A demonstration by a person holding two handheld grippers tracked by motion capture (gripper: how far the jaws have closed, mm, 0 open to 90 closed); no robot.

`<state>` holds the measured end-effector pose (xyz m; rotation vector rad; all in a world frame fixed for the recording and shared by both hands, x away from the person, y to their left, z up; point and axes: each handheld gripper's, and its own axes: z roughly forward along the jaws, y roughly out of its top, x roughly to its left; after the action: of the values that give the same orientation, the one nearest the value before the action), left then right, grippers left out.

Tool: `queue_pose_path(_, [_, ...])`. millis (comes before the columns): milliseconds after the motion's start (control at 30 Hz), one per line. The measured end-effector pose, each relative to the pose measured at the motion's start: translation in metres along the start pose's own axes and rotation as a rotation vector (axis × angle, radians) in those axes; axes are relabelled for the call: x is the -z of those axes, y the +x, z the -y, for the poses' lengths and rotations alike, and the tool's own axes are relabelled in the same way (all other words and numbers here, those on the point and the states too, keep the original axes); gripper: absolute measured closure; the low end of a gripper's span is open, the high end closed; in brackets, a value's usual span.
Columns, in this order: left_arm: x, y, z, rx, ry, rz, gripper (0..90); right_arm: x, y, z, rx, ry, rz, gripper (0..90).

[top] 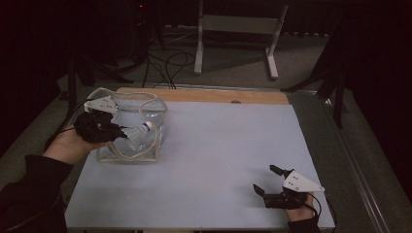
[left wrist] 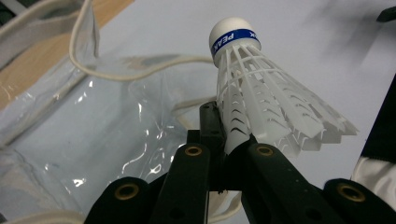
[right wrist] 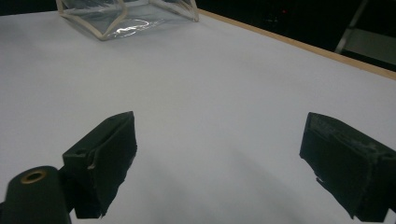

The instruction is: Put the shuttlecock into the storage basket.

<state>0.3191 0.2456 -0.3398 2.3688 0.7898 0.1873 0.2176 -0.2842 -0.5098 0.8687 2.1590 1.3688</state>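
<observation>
Your left tool [top: 127,132] is clenched on the skirt of a white shuttlecock [left wrist: 261,100], its jaws pinching the plastic feathers while the blue-banded cork points away from the tool. Just beyond and beneath the tool sits a clear plastic bag [top: 141,109] with a cream cord rim, its mouth gaping beside the shuttlecock. Your right tool [top: 269,180] rests low over the pale counter [top: 218,160], well apart from the bag, jaws spread wide with nothing between them.
</observation>
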Motion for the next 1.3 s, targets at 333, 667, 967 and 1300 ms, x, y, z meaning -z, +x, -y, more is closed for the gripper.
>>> queue_pose_path(333, [-0.012,0.005,0.007,0.023,0.046,-0.006,90.0,0.000,0.000,0.000,-0.001,0.000,0.000,10.4])
queue_pose_path(667, [-0.025,0.008,0.012,0.030,0.086,0.014,90.0,0.001,-0.001,0.000,0.000,0.000,-0.001,10.4])
queue_pose_path(967, [-0.036,0.007,0.011,0.033,0.098,0.011,90.0,0.001,-0.001,0.000,-0.002,0.000,0.000,10.4])
queue_pose_path(1300, [-0.047,0.008,0.013,0.051,0.129,0.017,85.0,0.001,-0.001,0.000,-0.008,0.006,0.000,10.4])
